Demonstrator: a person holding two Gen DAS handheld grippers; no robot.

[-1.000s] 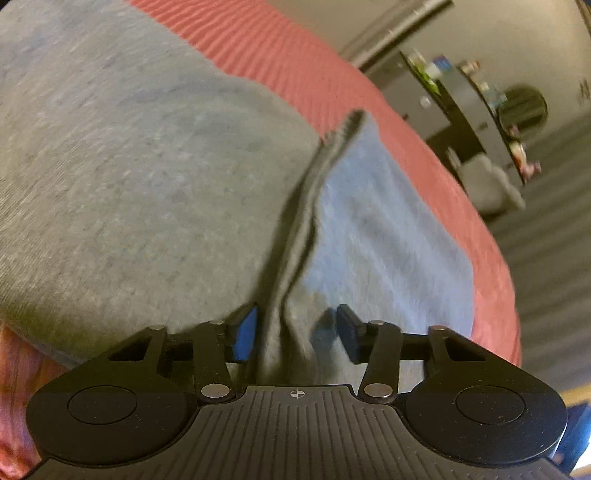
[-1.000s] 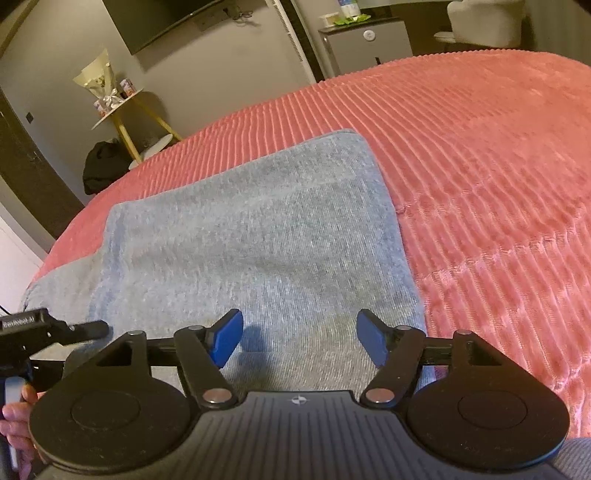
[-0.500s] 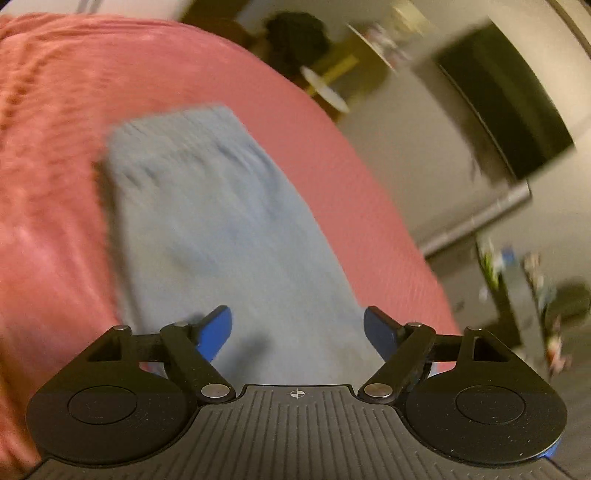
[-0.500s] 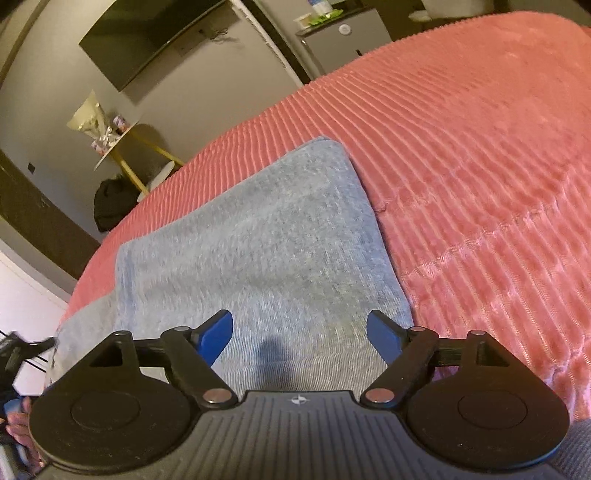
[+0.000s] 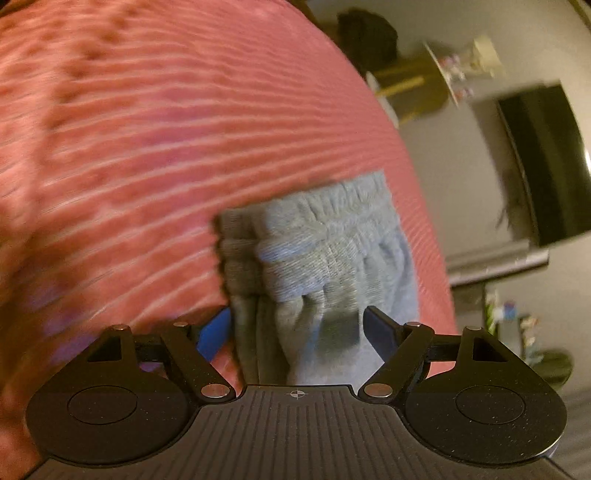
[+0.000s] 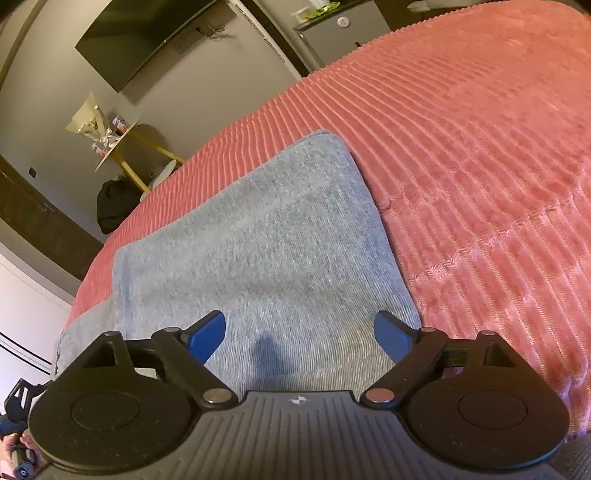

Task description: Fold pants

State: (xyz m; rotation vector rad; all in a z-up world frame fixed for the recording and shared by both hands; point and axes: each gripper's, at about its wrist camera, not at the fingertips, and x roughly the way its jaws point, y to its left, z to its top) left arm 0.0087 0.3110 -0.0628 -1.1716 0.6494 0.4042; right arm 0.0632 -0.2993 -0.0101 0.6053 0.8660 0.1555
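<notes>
Pants [image 6: 258,243]: I see the grey sweatpants folded flat on the bed; in the right wrist view they run from my fingers toward 11 o'clock, with a second layer showing at 9 o'clock.
Waistband [image 5: 325,229]: in the left wrist view, I see the gathered elastic end at 12 o'clock from my left tool, its layers stacked; this view is blurred.
Left hand-held gripper [image 5: 297,330]: I read its jaws as spread wide, straddling the cloth edge, gripping nothing.
Right hand-held gripper [image 6: 299,332]: I read its jaws as spread wide over the flat fabric, holding nothing; whether the fingertips touch the cloth I cannot tell.
Bed [image 6: 480,166]: a ribbed coral cover lies under the pants and fills the view from 12 to 4 o'clock.
Television [image 6: 147,33]: it hangs on the wall at 11 o'clock.
Side table [image 6: 118,144]: it stands at 10 o'clock beyond the bed.
</notes>
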